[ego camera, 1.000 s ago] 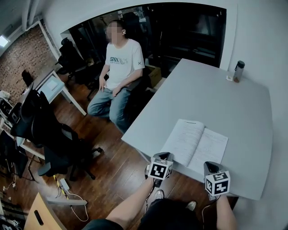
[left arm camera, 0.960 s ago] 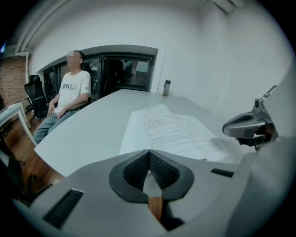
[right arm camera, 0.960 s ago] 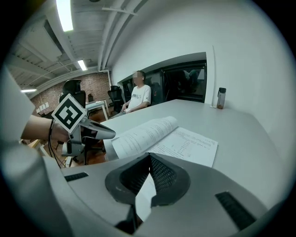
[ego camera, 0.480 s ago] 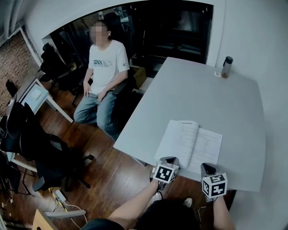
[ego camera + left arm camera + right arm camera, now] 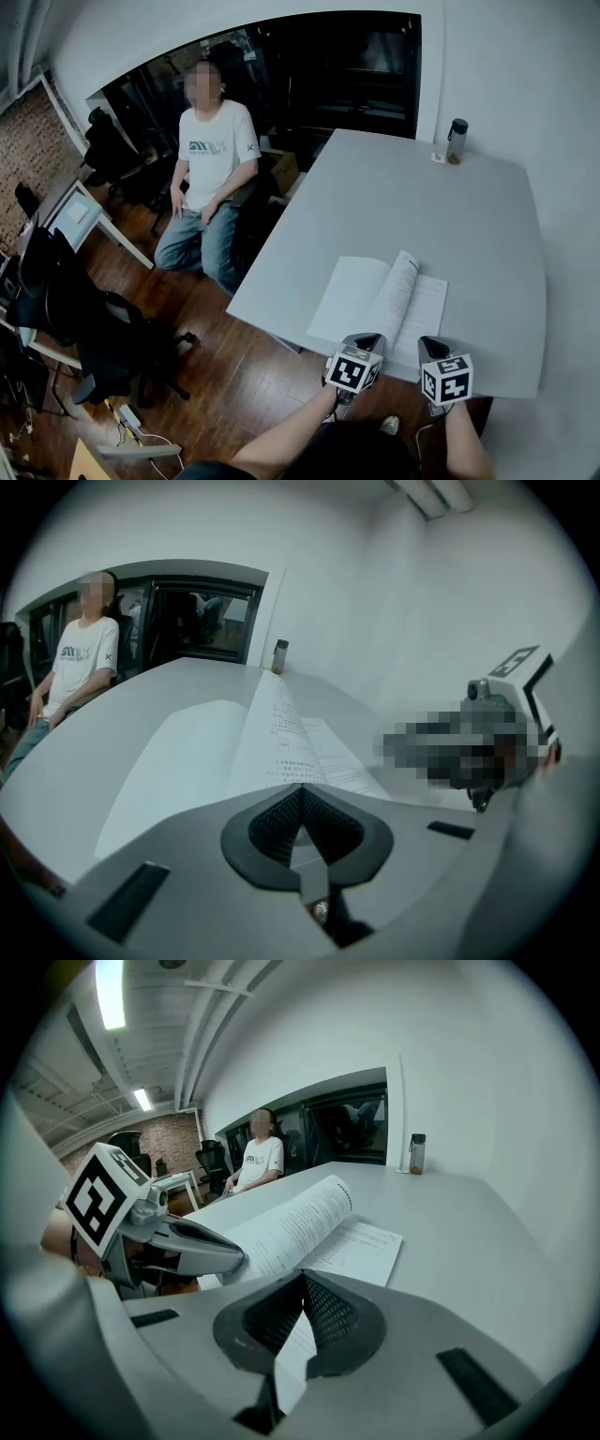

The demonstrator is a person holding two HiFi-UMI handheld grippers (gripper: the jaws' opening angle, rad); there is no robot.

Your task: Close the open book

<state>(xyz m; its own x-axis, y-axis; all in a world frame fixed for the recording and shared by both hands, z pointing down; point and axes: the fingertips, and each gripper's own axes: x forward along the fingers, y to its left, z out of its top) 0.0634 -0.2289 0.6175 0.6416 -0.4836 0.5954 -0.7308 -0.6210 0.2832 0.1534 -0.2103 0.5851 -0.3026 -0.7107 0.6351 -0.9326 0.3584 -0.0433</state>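
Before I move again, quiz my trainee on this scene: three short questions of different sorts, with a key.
1. True or false: the book lies fully closed on the table.
2. Fill in: the dark thing near the table's far edge is a ____.
3. The jaws of the left gripper and the right gripper are: A wide apart, B together, C clamped on a pen.
Key: 1 false, its pages stand lifted; 2 bottle; 3 B.

Office, meeting corner. Large grey table [image 5: 469, 216] ahead of left gripper [image 5: 366, 342]. Black swivel chairs [image 5: 94, 328] and desks [image 5: 80, 211] far to its left. Dark glass partition [image 5: 328, 75] beyond table. Brick wall [image 5: 28, 150], wood floor [image 5: 234, 366].
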